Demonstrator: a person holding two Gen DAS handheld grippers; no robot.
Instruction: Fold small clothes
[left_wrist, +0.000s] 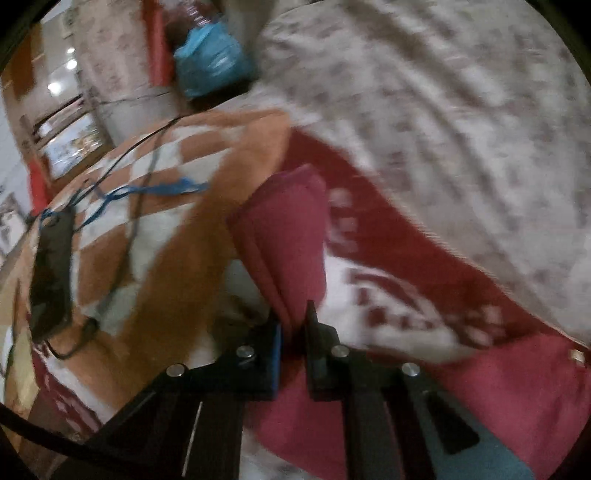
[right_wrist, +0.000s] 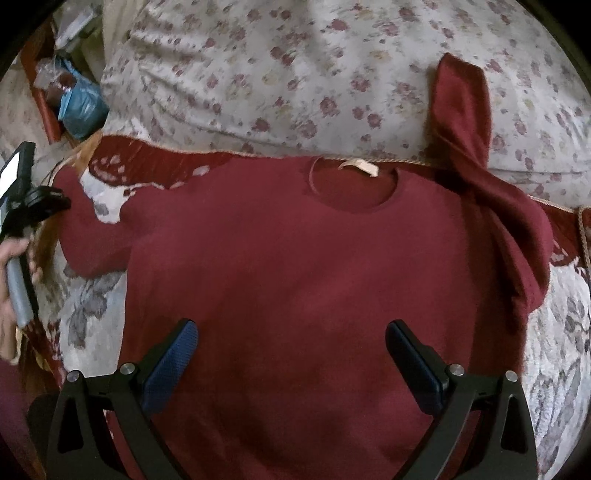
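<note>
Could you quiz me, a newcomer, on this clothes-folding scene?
1. True or false: the right hand-held gripper is clamped on cloth.
2. Which part of the red sweater does the left hand-held gripper pinch: A collar, B sleeve, C label?
3. Where does the other sleeve lie?

Key
1. False; its jaws stand open above the sweater.
2. B.
3. Twisted up onto the floral bedding.

Both grippers were black, angular frames with silver round-headed screws at their pivots. The right gripper carried blue textured pads on the inner faces of its fingers; the left gripper showed a blue pad edge too. A hand gripped a grey handle.
</note>
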